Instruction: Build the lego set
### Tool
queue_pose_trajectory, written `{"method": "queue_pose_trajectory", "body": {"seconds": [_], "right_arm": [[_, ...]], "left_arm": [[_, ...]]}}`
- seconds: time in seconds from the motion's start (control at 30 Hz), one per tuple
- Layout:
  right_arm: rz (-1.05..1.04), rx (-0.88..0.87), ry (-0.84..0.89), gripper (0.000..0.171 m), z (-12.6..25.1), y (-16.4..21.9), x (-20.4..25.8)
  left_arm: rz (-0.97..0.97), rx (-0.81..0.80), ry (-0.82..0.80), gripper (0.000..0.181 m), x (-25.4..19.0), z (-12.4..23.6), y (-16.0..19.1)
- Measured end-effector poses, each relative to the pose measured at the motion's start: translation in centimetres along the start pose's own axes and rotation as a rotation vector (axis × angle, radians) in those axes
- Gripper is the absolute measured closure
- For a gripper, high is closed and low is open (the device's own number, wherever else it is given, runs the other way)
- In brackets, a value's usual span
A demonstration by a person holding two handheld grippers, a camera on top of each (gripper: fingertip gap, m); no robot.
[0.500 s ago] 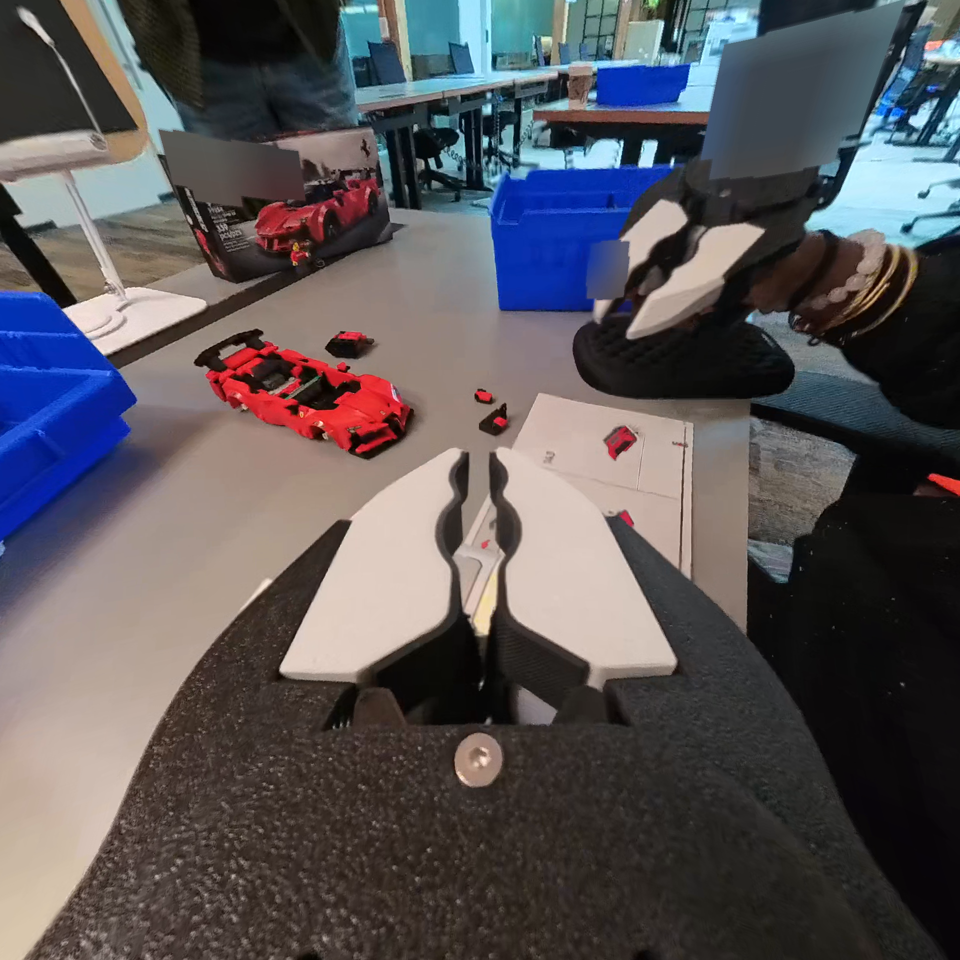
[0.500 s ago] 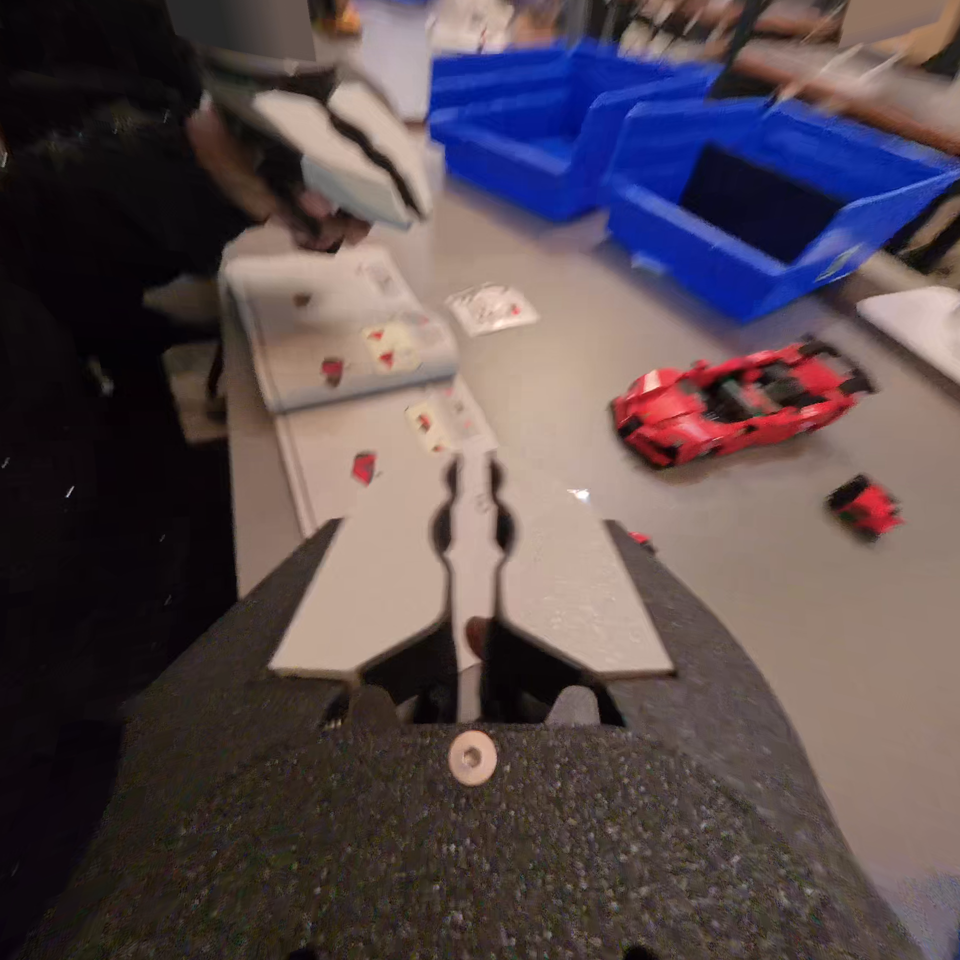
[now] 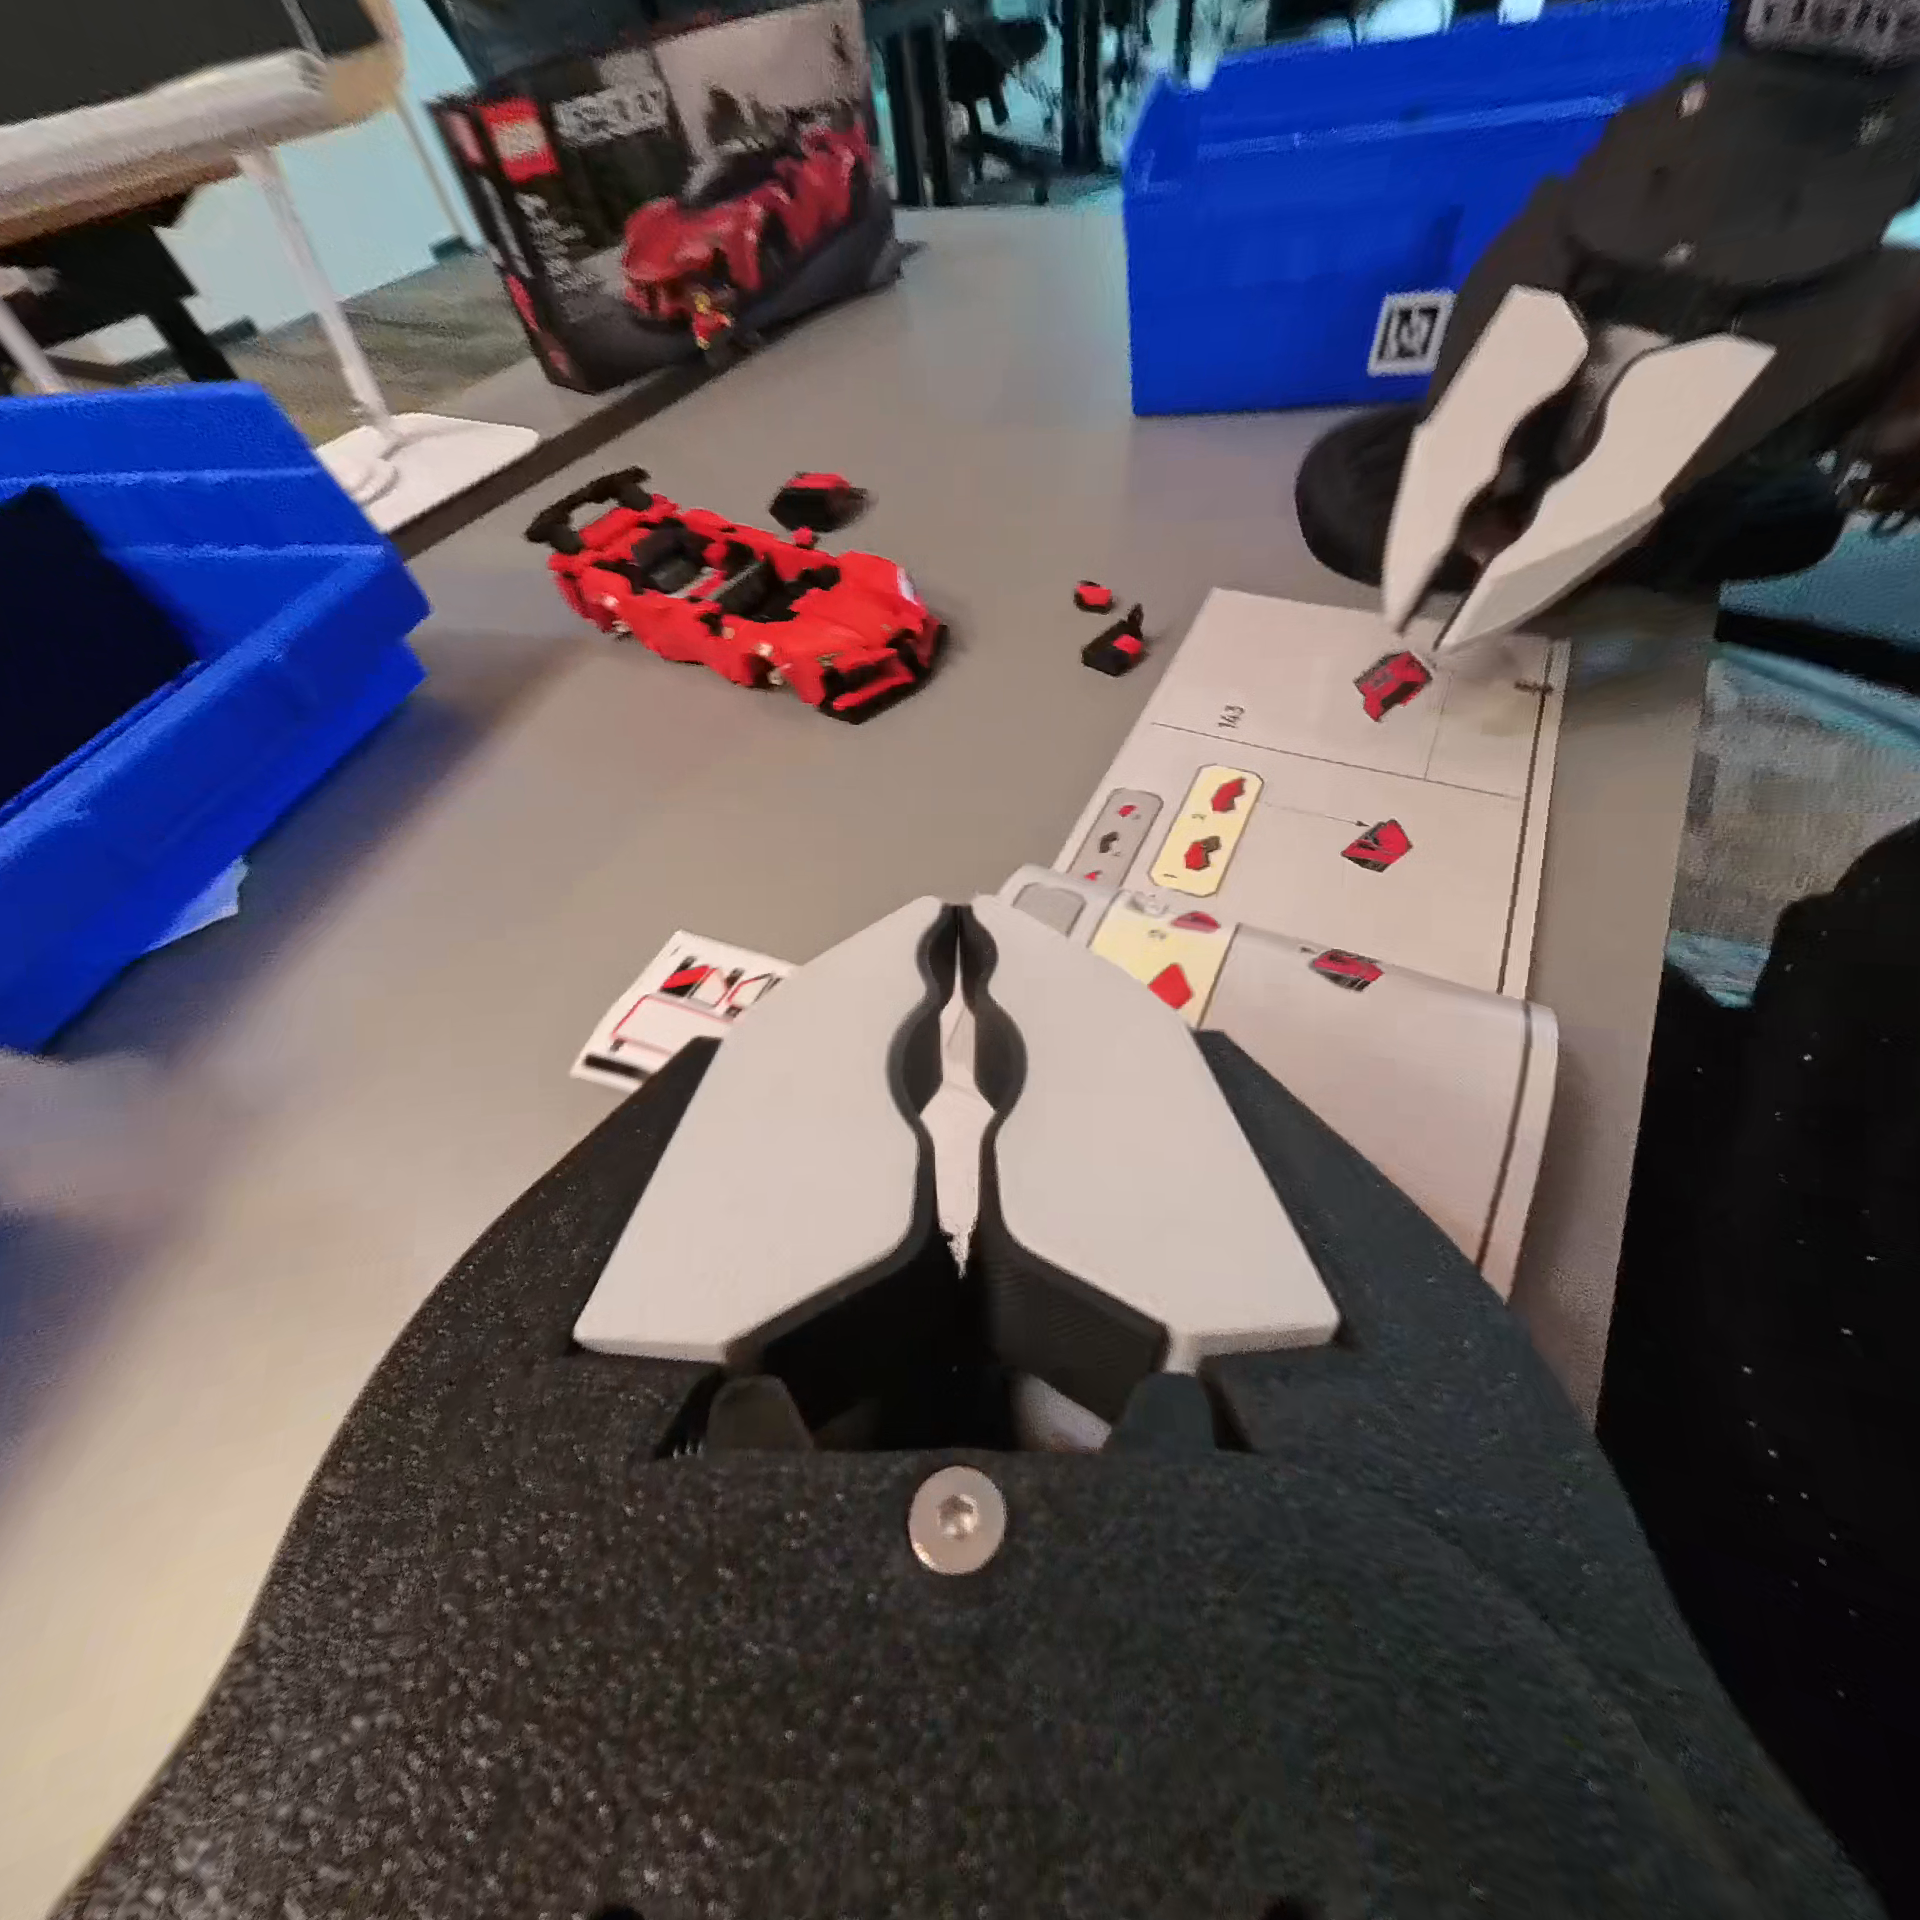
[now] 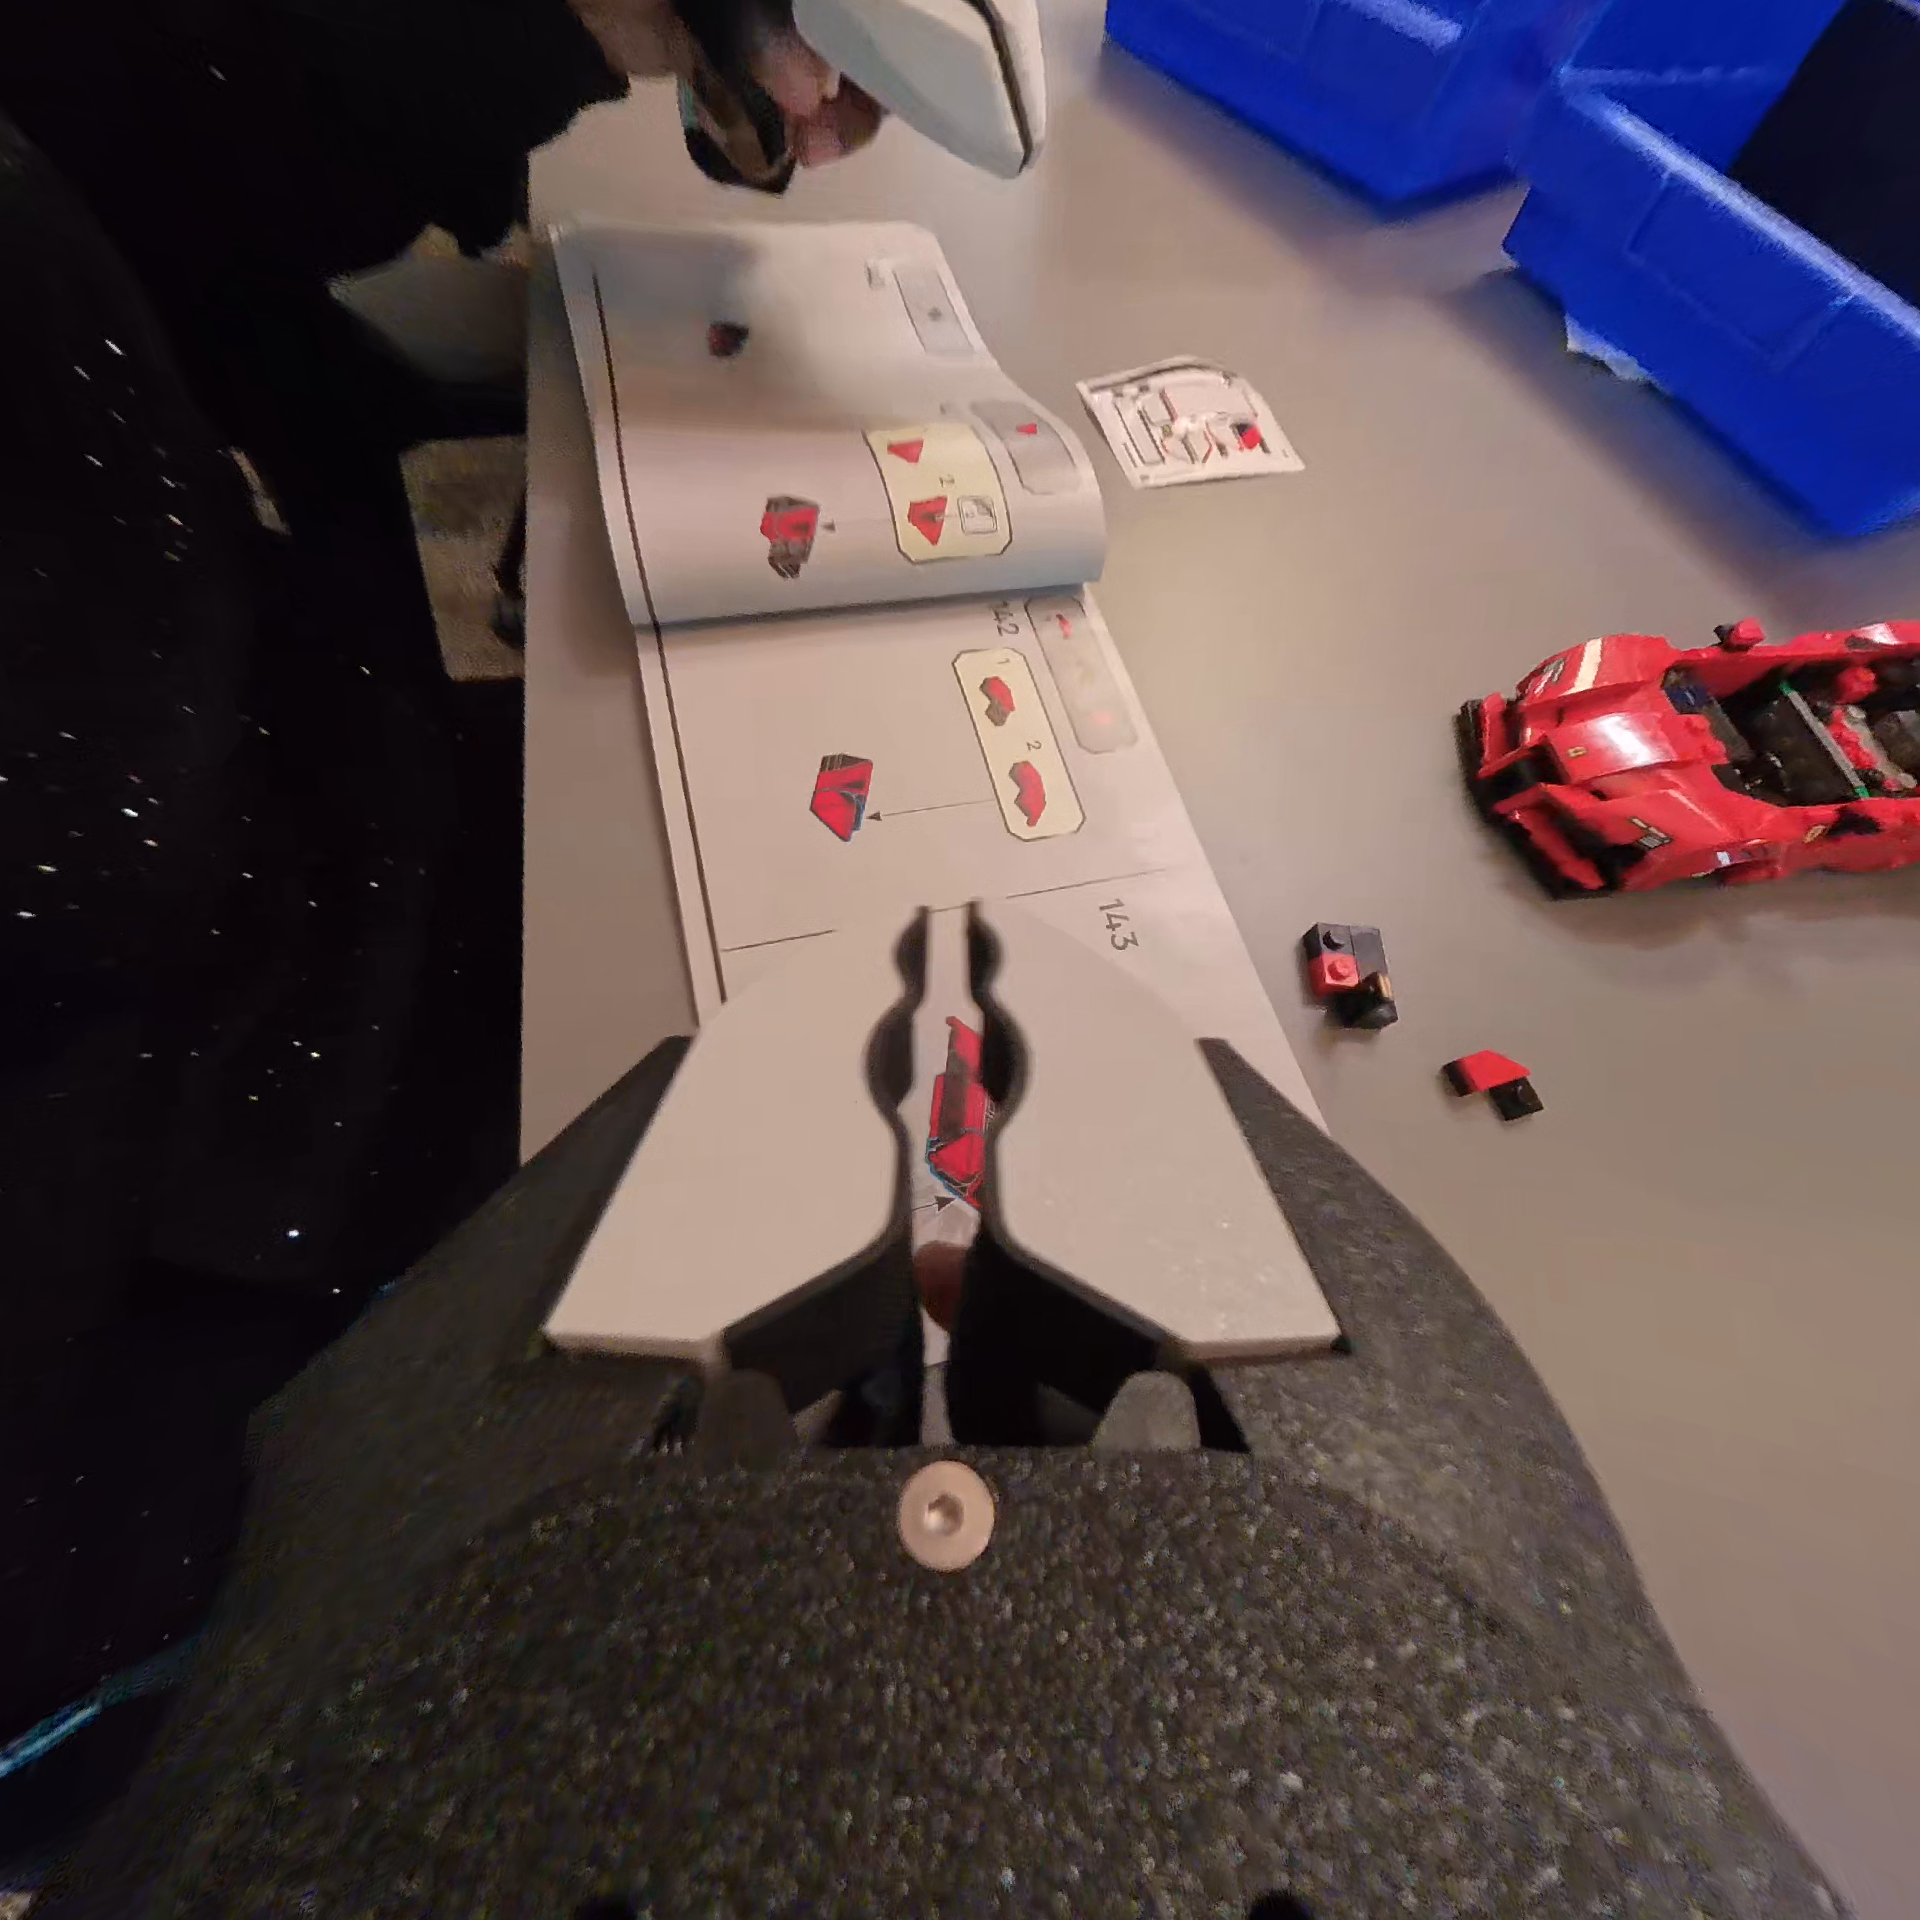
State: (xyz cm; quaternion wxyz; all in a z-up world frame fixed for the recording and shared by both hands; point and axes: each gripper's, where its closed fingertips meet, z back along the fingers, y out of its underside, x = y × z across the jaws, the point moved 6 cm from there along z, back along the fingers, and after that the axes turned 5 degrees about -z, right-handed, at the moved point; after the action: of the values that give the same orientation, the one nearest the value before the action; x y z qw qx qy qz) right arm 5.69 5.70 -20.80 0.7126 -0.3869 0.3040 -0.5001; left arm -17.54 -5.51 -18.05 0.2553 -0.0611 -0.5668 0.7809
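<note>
Grey paper lies nearest: the open instruction booklet point(image 4: 914, 790) at the table's near edge, both grippers over it. The right gripper point(image 4: 948, 914) hovers low, jaws nearly closed on nothing; the left gripper point(image 3: 954, 920) is pinched shut, empty. A careless drag could curl a page or slide the booklet off the edge. Just beyond the booklet sit two small red-and-black sub-assemblies point(image 4: 1351, 971) — easily knocked. Farther on rests the red car point(image 3: 743, 597), with a roof piece point(image 3: 819, 501) behind it. Blue bins point(image 3: 187, 665) flank it.

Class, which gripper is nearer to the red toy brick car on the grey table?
Right. The right gripper hovers over the open instruction booklet, beside the red car; the left gripper sits farther back near the sticker sheet.
</note>
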Motion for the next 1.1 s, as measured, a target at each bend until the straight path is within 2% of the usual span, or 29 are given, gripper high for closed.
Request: {"method": "queue_pose_trajectory", "body": {"seconds": [0.03, 0.2, 0.4, 0.47, 0.5, 0.57, 0.73, 0.8, 0.9, 1.0, 1.1], "right_arm": [[-0.006, -0.025, -0.010, 0.171, 0.2, -0.1, 0.0], [-0.038, -0.084, -0.016, 0.166, 0.7, -0.2, -0.3], [-0.069, -0.123, -0.002, 0.171, 1.0, -0.3, -0.6], [-0.067, -0.108, 0.007, 0.171, 0.8, -0.2, -0.6], [-0.060, -0.103, 0.014, 0.165, 0.8, -0.2, -0.6], [-0.040, -0.099, 0.018, 0.171, 0.7, -0.2, -0.4], [-0.087, -0.040, 0.062, 0.171, 0.2, -0.5, -1.1], [-0.082, -0.036, 0.039, 0.170, -1.1, -2.5, -0.4], [0.046, -0.058, -0.040, 0.171, -5.0, -5.0, 1.8], [0.094, 0.007, -0.064, 0.171, -8.8, -5.3, 2.4], [0.014, -0.001, -0.129, 0.171, -10.4, -5.4, 2.4]], "left_arm": [[0.027, -0.021, -0.006, 0.181, 0.5, 0.7, 0.3], [0.123, -0.079, -0.061, 0.181, 2.7, 2.2, 2.5], [0.248, -0.214, -0.053, 0.181, 3.9, 3.5, 2.5], [0.265, -0.215, -0.029, 0.181, 3.9, 3.5, 2.6], [0.268, -0.209, -0.029, 0.181, 3.9, 3.4, 2.7], [0.256, -0.186, -0.029, 0.181, 3.7, 3.2, 2.7], [0.215, -0.119, -0.027, 0.181, 3.3, 2.6, 2.8], [0.199, -0.098, -0.018, 0.181, 3.1, 2.3, 2.9], [0.177, -0.072, -0.013, 0.181, 2.9, 2.1, 2.9], [0.153, -0.047, -0.011, 0.181, 2.7, 1.8, 3.0], [0.132, -0.028, 0.007, 0.181, 2.4, 1.6, 3.0]]}}
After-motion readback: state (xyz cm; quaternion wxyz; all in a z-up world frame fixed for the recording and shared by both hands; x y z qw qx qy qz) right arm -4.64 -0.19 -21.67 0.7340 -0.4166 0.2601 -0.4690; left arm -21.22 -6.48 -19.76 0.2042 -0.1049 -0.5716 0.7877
